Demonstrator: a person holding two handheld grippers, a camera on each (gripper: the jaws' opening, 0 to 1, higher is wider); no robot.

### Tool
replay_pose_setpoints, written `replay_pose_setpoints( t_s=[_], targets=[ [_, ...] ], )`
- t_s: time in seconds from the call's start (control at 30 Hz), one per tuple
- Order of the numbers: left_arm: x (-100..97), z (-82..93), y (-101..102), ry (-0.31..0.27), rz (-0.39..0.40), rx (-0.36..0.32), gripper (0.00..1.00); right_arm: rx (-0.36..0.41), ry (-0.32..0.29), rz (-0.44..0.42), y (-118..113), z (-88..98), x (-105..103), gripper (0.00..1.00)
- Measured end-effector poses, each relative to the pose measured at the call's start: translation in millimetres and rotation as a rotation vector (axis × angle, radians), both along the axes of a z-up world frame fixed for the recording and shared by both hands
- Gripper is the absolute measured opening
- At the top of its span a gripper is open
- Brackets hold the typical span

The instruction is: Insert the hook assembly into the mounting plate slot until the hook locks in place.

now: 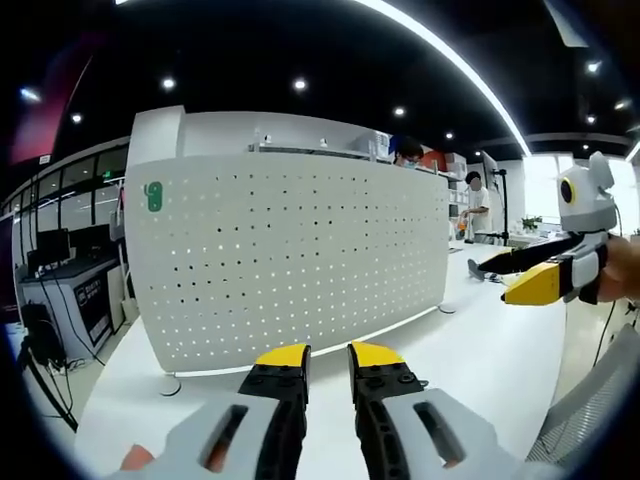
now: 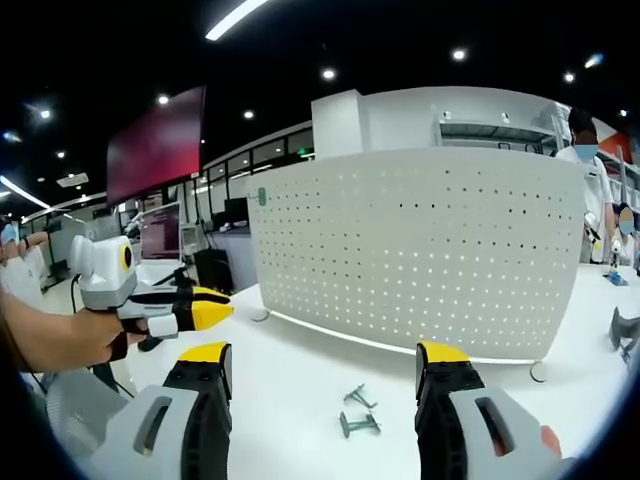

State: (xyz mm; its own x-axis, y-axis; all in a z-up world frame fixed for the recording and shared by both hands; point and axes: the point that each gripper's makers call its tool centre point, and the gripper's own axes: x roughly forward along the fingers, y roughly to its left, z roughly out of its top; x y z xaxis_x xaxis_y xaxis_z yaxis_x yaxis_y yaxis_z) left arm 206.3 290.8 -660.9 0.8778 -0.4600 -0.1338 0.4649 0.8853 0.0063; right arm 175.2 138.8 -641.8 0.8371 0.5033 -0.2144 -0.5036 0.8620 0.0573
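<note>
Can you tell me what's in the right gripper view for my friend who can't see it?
Two small grey metal hooks lie on a white table between the right gripper's open jaws. Behind stands a white pegboard, and the left gripper comes in from the left.

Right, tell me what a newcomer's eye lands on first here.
The big white perforated panel standing upright on the white table dominates both views. Next, two small grey metal hooks lying on the table between the right gripper's wide-open yellow-tipped jaws.

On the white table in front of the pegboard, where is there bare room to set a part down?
Bare table runs along the pegboard foot, left of the hooks, toward the left tool. The hooks crowd the patch between the right tool jaws.
</note>
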Motion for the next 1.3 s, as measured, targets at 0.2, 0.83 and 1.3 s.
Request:
replay_pose_setpoints(
  t_s=[0.2,0.83,1.3],
  targets=[
    [-2.0,-1.9,-2.1,0.002,-0.005,0.003,0.16,-0.005,0.007,-0.002,-3.6,-4.5,-0.1,0.75],
    [-10.7,-16.4,-8.7,0.032,-0.021,0.007,0.16,-0.04,0.062,-0.014,-15.1,-34.7,-1.2,0.72],
    [-10.6,-25.5,-8.8,0.053,-0.019,0.011,0.16,-0.066,0.109,0.0,-19.7,-60.7,6.8,0.66]
  ],
)
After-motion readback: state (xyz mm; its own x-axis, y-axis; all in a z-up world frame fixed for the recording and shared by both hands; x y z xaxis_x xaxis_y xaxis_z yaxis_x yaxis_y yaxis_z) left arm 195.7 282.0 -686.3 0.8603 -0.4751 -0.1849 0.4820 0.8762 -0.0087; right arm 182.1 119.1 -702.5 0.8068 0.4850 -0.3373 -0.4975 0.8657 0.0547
